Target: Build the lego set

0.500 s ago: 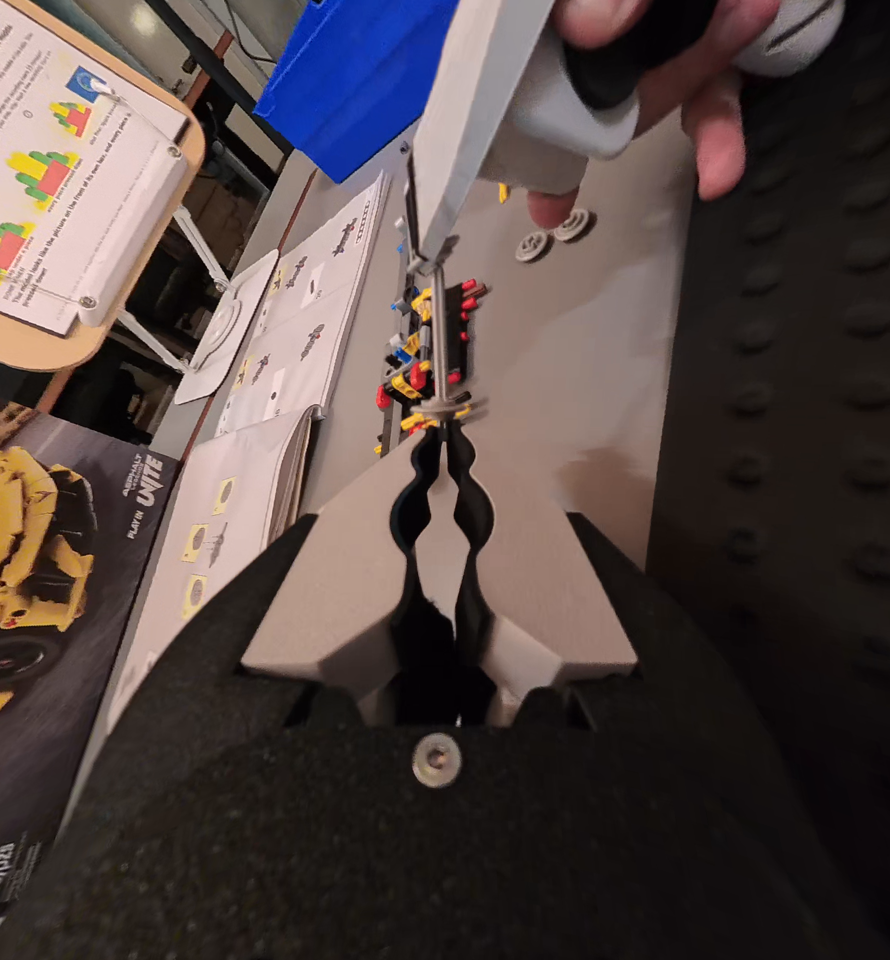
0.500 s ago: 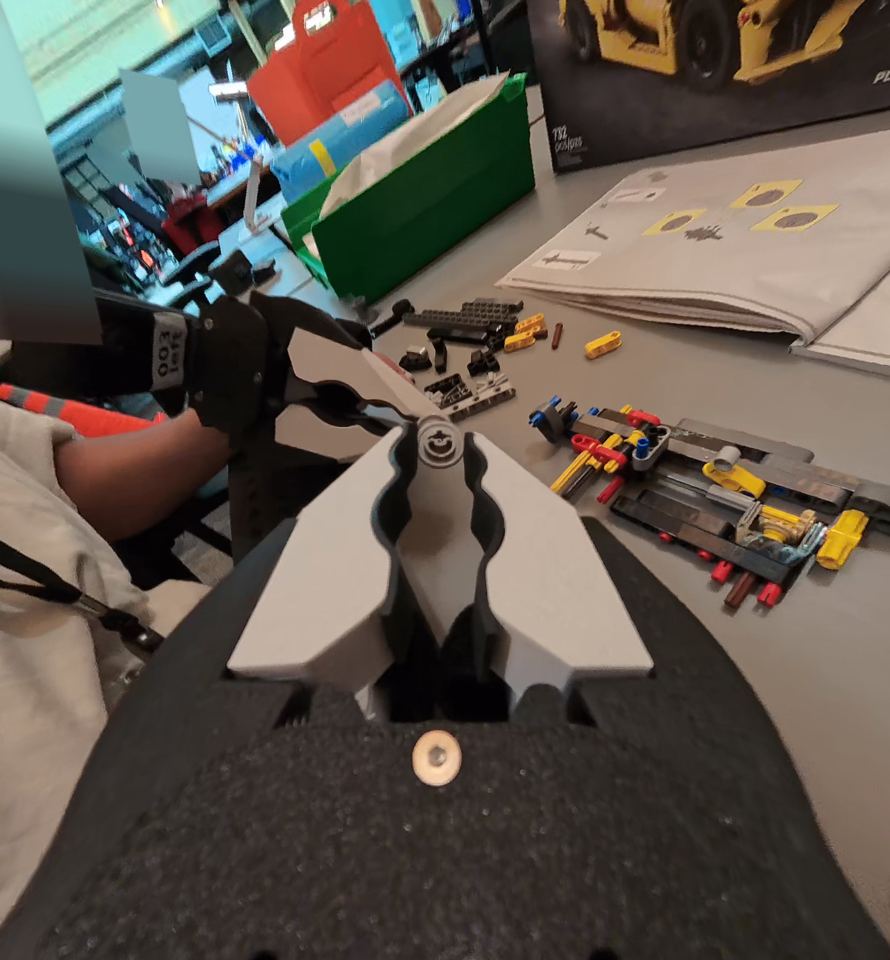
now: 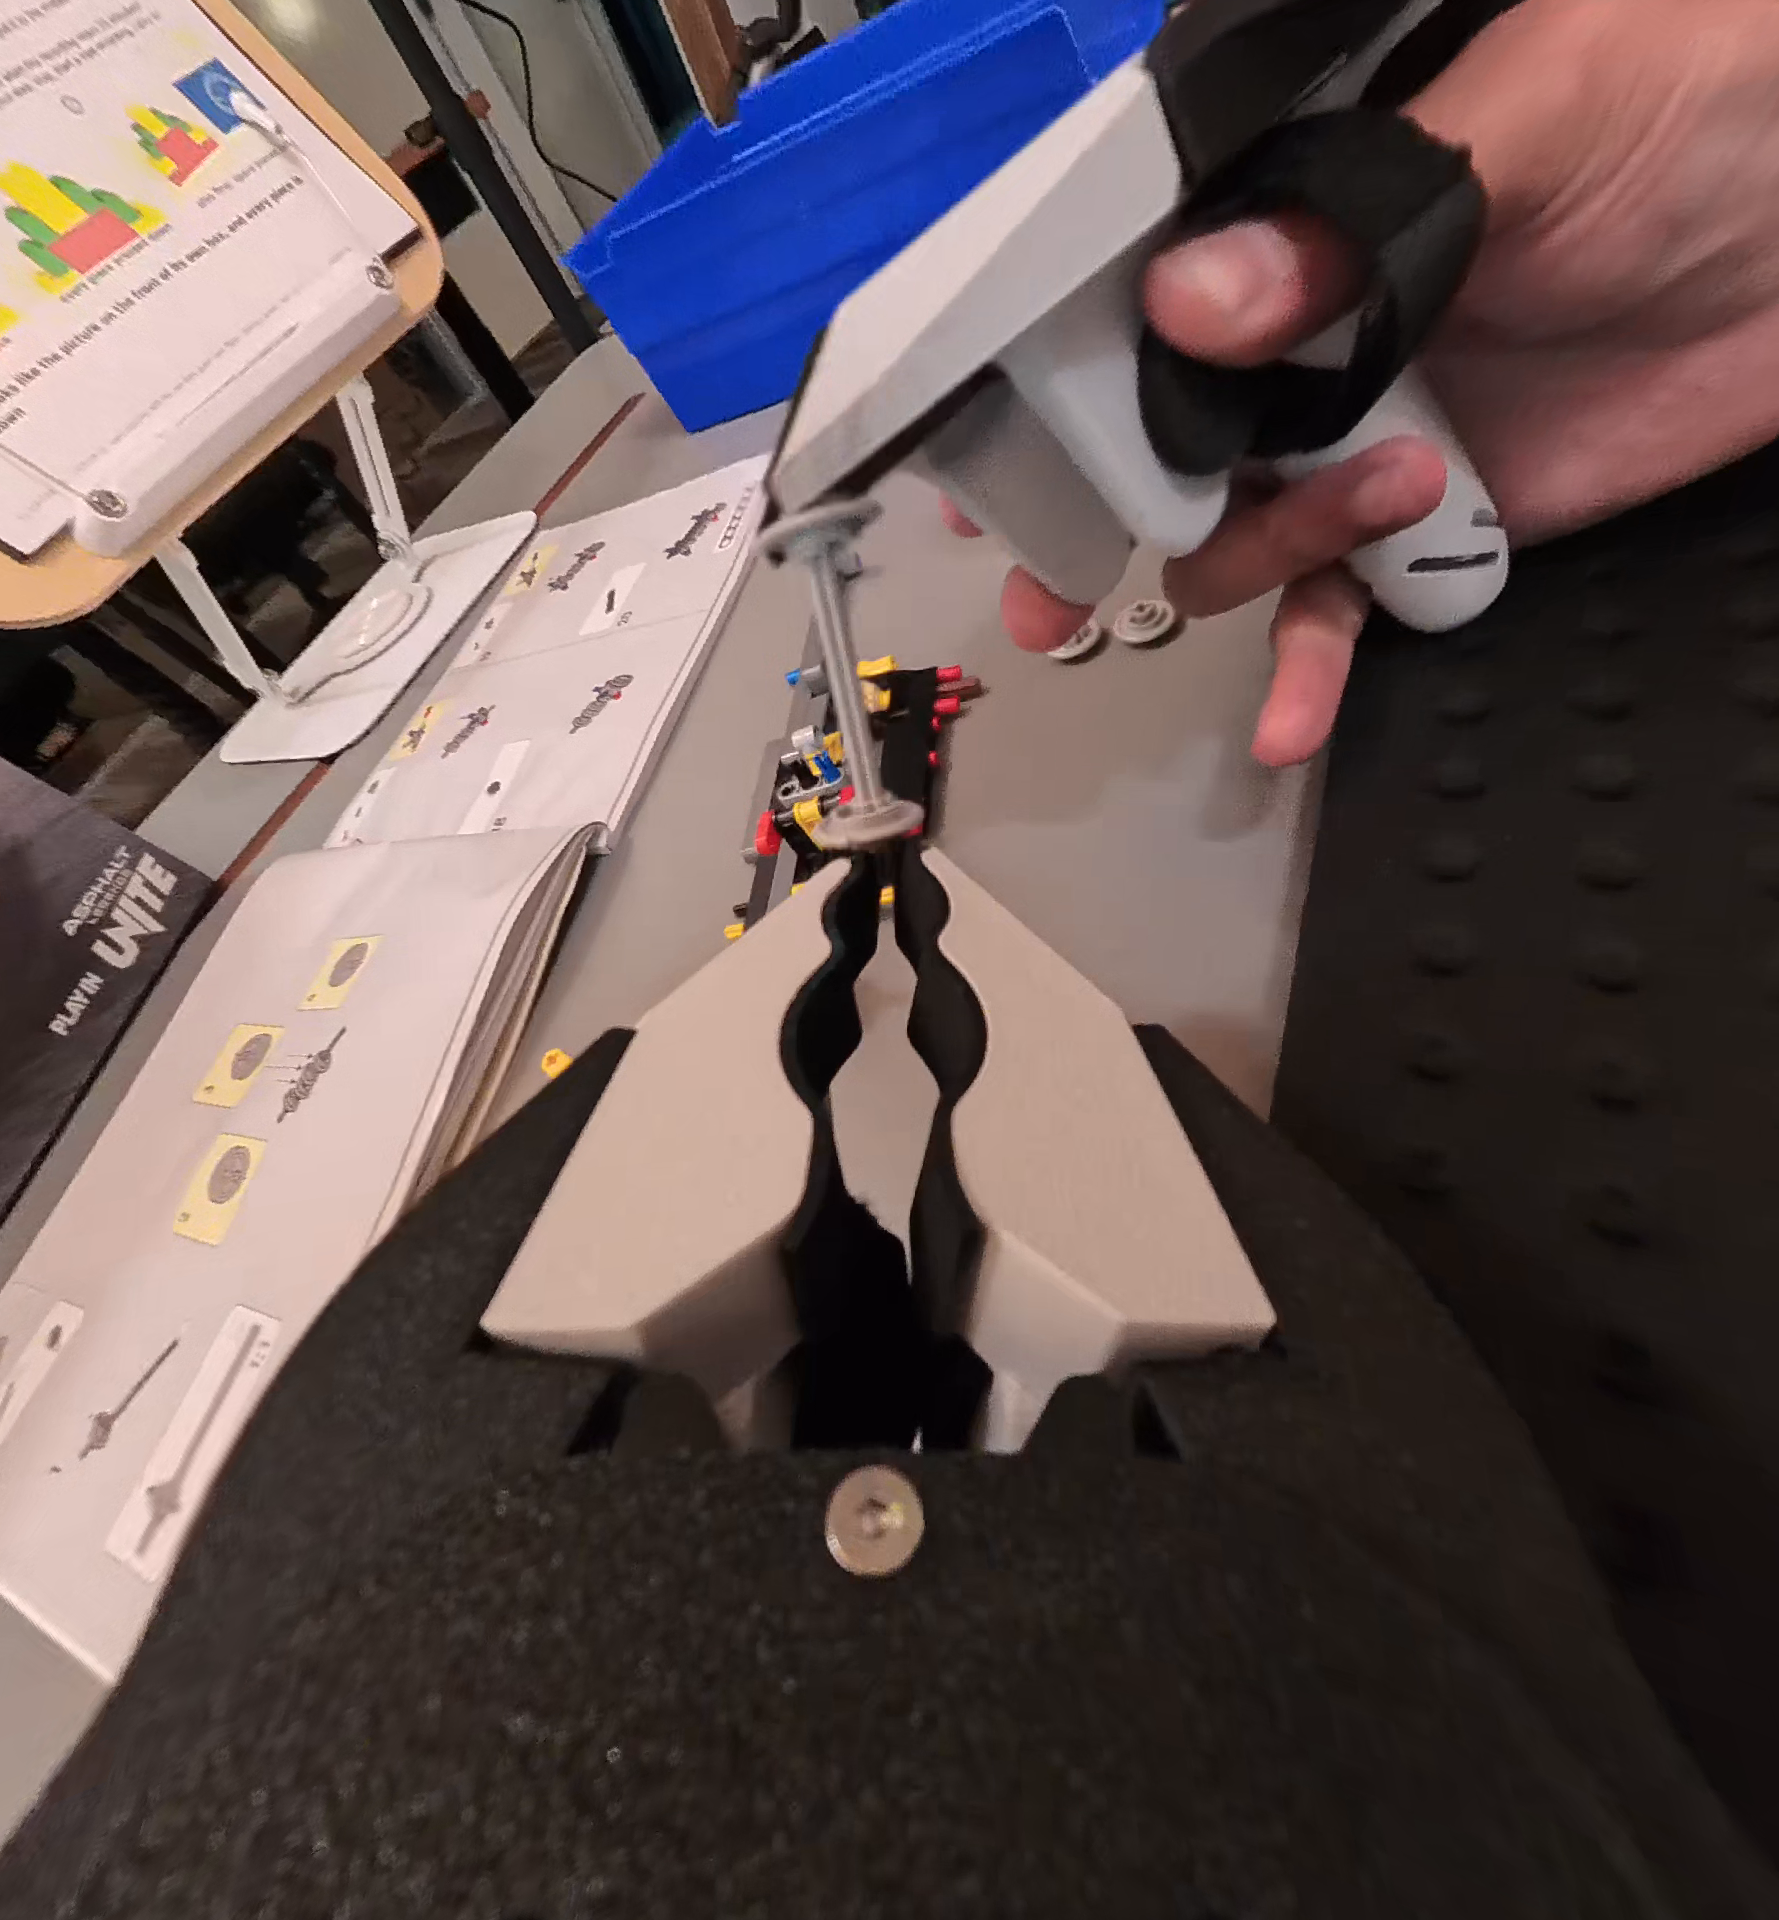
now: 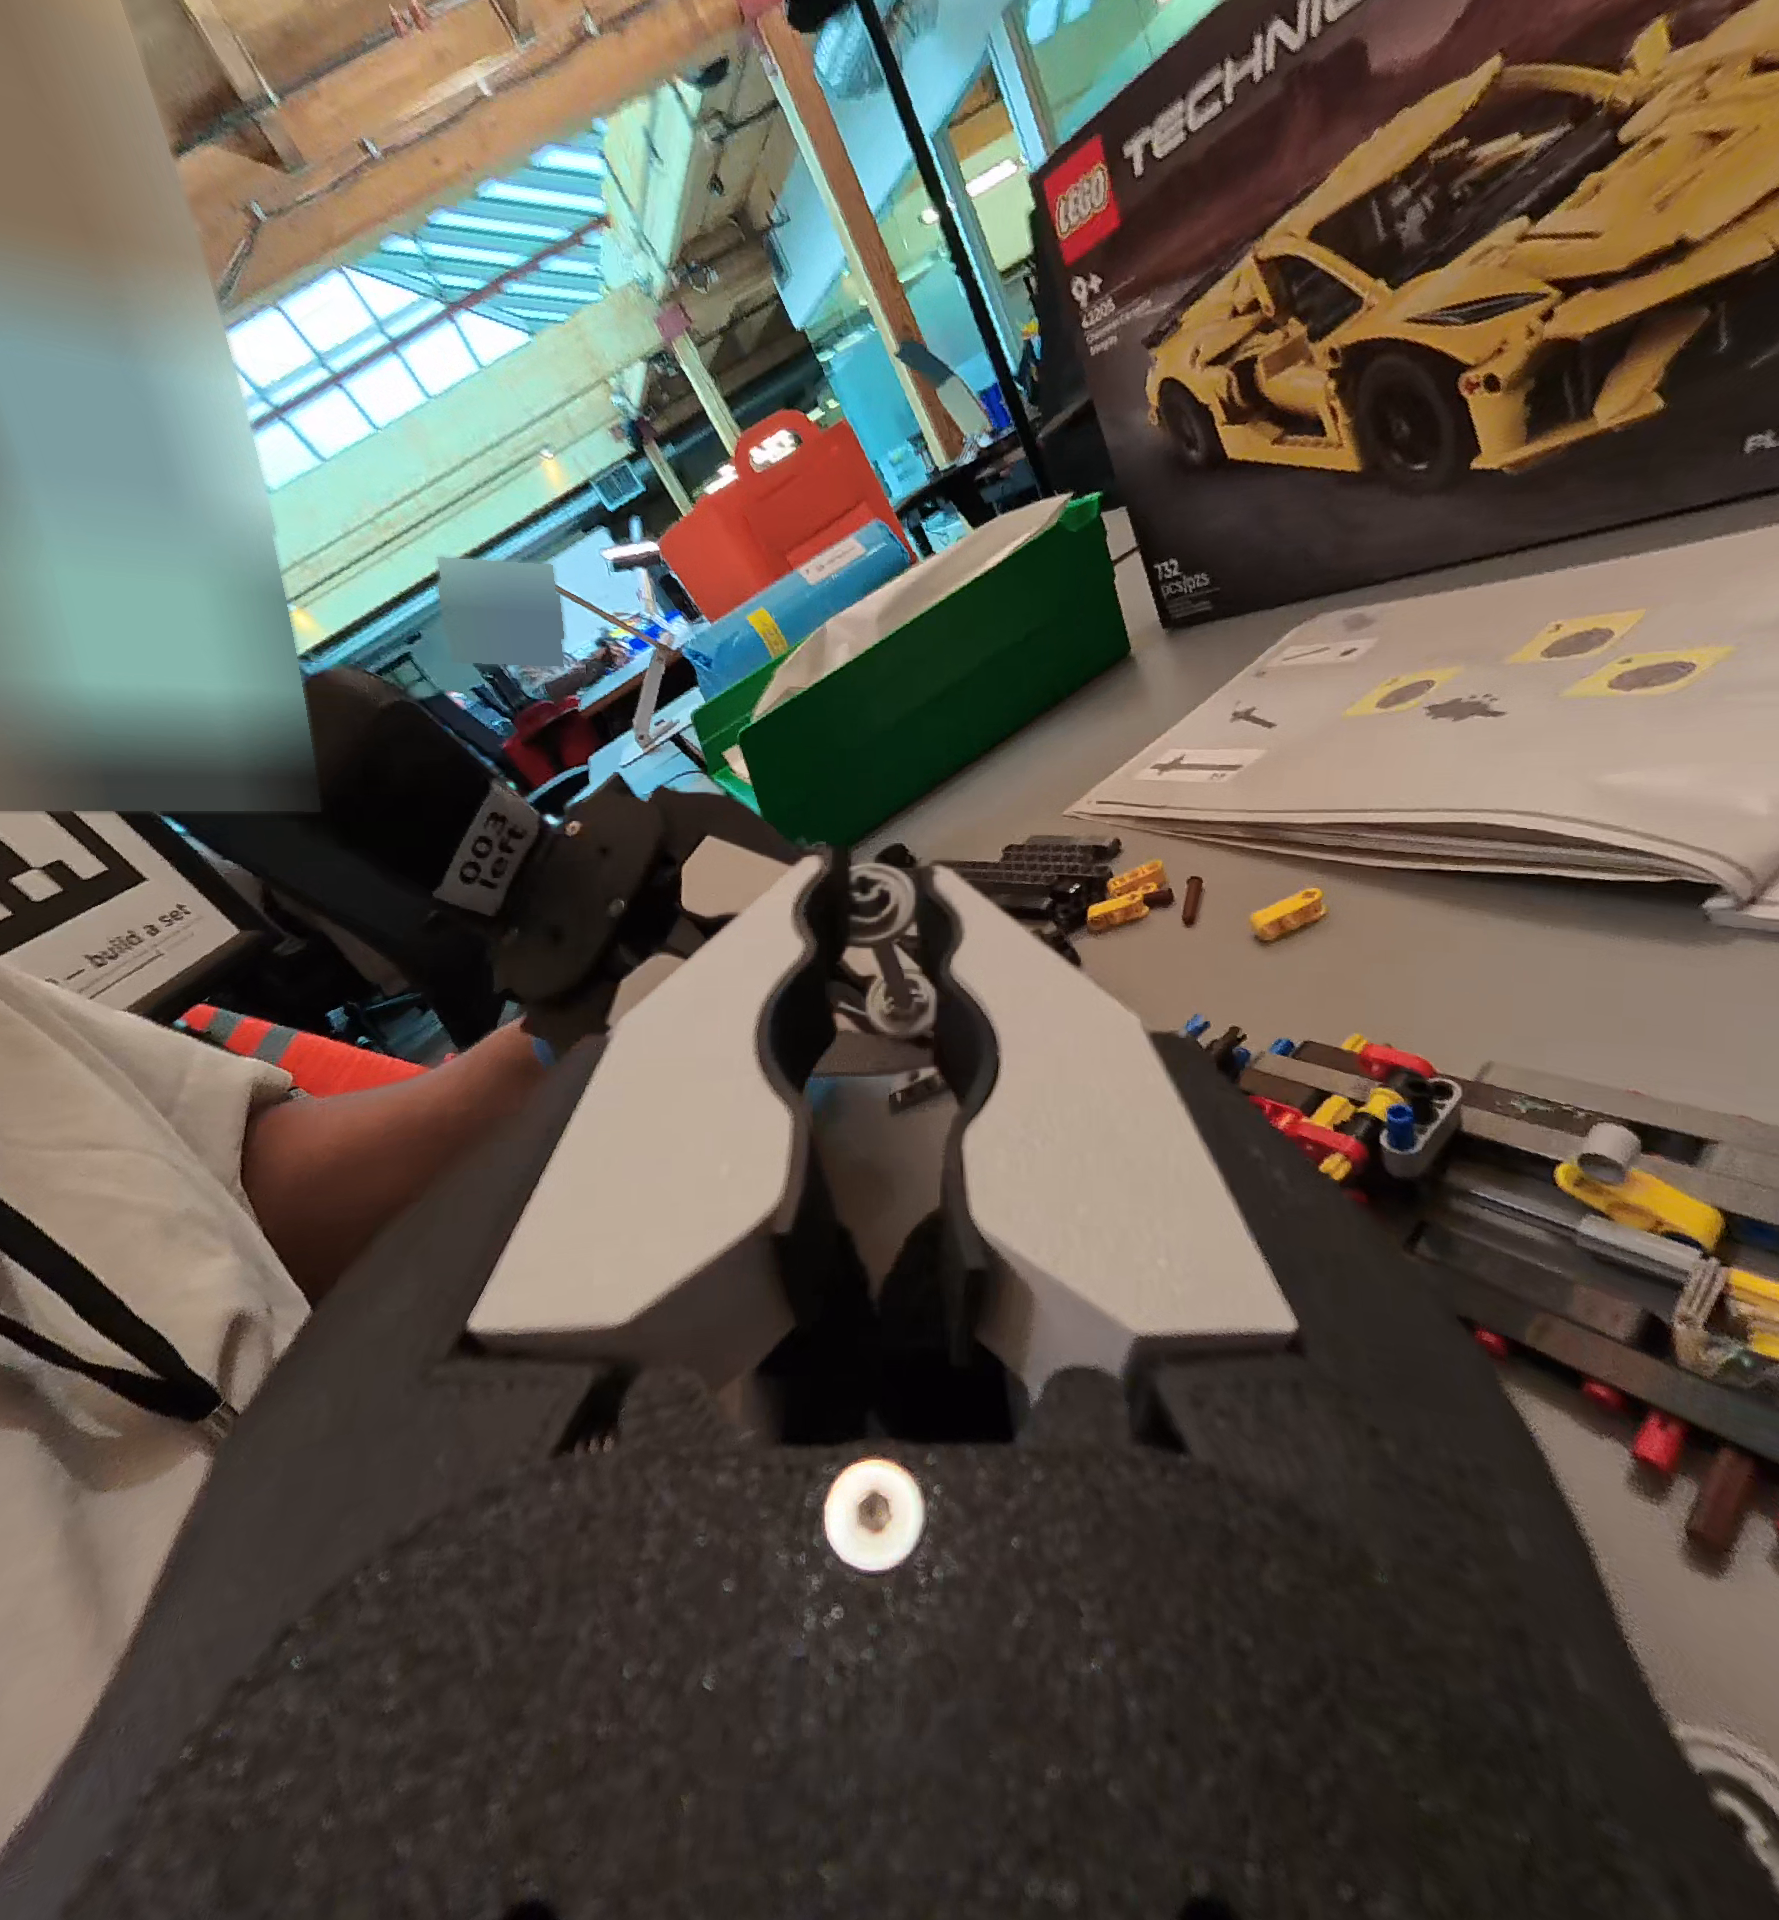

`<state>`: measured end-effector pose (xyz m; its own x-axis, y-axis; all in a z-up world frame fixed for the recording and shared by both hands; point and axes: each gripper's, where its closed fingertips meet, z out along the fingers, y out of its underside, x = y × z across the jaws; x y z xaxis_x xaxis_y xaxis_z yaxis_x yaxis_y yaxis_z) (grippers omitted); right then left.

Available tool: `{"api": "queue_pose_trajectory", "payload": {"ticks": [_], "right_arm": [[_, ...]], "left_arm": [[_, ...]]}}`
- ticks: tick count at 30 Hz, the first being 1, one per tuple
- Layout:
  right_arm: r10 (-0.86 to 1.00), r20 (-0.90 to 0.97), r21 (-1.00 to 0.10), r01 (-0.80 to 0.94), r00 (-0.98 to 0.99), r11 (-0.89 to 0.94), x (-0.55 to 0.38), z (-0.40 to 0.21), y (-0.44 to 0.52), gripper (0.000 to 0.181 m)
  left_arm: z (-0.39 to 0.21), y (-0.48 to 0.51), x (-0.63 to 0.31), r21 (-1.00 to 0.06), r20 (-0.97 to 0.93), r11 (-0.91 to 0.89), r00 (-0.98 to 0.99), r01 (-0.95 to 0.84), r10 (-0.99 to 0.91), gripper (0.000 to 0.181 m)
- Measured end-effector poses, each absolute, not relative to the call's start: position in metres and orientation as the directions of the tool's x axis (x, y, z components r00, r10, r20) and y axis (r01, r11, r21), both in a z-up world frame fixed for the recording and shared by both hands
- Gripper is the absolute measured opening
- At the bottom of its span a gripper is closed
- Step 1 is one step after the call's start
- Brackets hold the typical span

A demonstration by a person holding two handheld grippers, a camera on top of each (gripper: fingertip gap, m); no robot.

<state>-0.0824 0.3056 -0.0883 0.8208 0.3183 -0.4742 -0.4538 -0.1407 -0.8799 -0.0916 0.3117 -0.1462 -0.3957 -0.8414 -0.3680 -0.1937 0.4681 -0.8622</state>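
Left wrist view shows you the relation that matters: the thin grey axle rod (image 3: 845,686) runs straight between your two tools, its long axis pointing away from the left gripper (image 3: 872,868) and up toward the right gripper (image 3: 812,509), above the grey table (image 3: 1103,883). Your left tongs are clenched on the near end, just behind a flat grey round disc (image 3: 869,823) threaded on the rod; the right tongs are pinched on a second grey disc (image 3: 825,516) at the far end. In the right wrist view, you look down the rod end-on: that nearer disc (image 4: 883,899) sits between the right gripper (image 4: 880,894) tips, the other disc (image 4: 904,1000) beyond. Any slide should probably follow the rod's line, since sideways push could bend it. The half-built black, yellow and red beam assembly (image 3: 854,769) lies on the table below.
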Motion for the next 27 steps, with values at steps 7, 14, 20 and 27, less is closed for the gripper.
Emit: {"api": "queue_pose_trajectory", "payload": {"ticks": [7,14,20,27], "right_arm": [[0.318,-0.462,-0.887,-0.425,0.828,-0.182,-0.081,-0.093,0.307,0.012],[0.347,-0.399,-0.916,-0.35,0.849,-0.198,-0.081,-0.09,0.299,0.014],[0.318,-0.252,-0.935,-0.145,0.914,-0.324,-0.079,-0.105,0.296,0.014],[0.248,-0.331,-0.834,-0.16,0.911,-0.527,-0.065,-0.139,0.274,0.018]], "left_arm": [[-0.149,0.314,-0.092,-0.845,-0.395,0.495,-0.388,-0.203,-0.833,0.002],[-0.149,0.316,-0.091,-0.844,-0.403,0.499,-0.381,-0.198,-0.832,0.002],[-0.152,0.315,-0.091,-0.823,-0.432,0.532,-0.387,-0.198,-0.814,0.002],[-0.171,0.338,-0.092,-0.778,-0.436,0.547,-0.361,-0.308,-0.824,0.002]]}}
